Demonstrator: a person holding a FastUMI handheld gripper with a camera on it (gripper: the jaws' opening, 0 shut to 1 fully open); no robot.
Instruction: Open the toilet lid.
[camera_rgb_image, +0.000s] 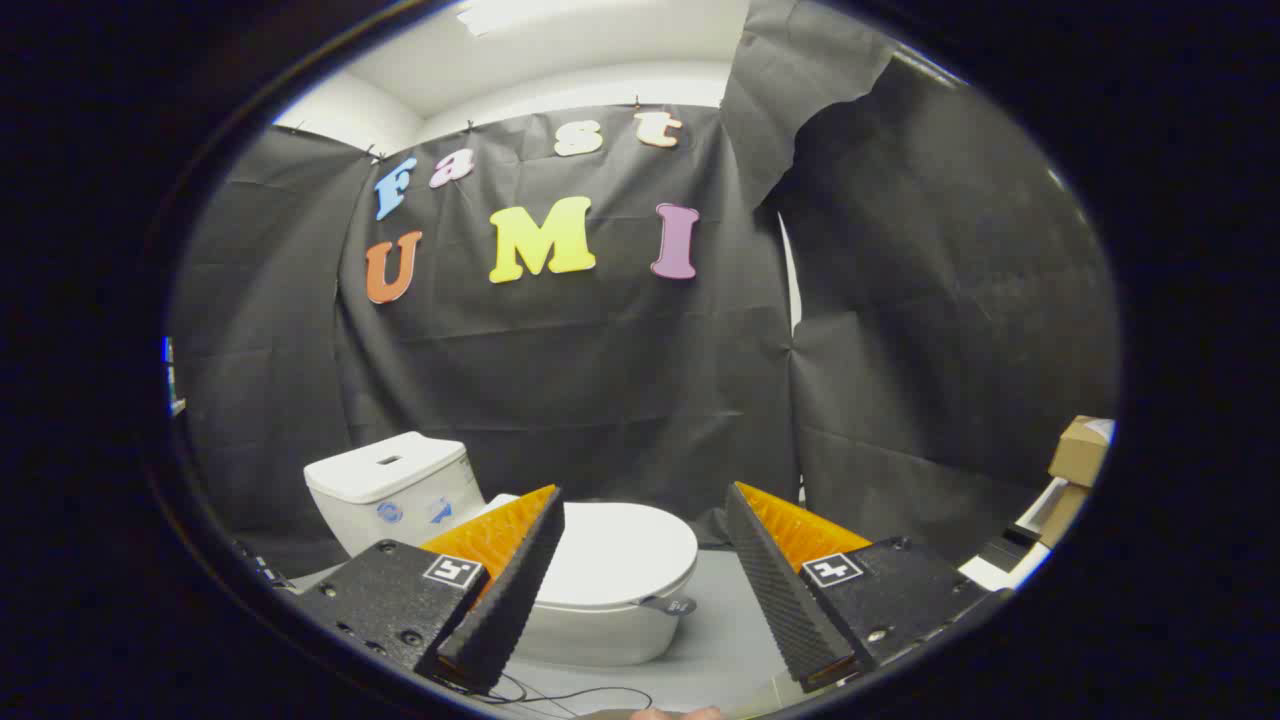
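Gripper view has the claw (645, 497) spread wide and empty, its fingers (520, 570) framing the toilet's closed lid (620, 550) ahead.

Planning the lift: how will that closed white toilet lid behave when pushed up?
The closed white toilet lid looks rigid and glossy, so probably stiff but slippery. It likely pivots toward the white tank. The small grey front tab may give purchase. The open claw hangs short of it.
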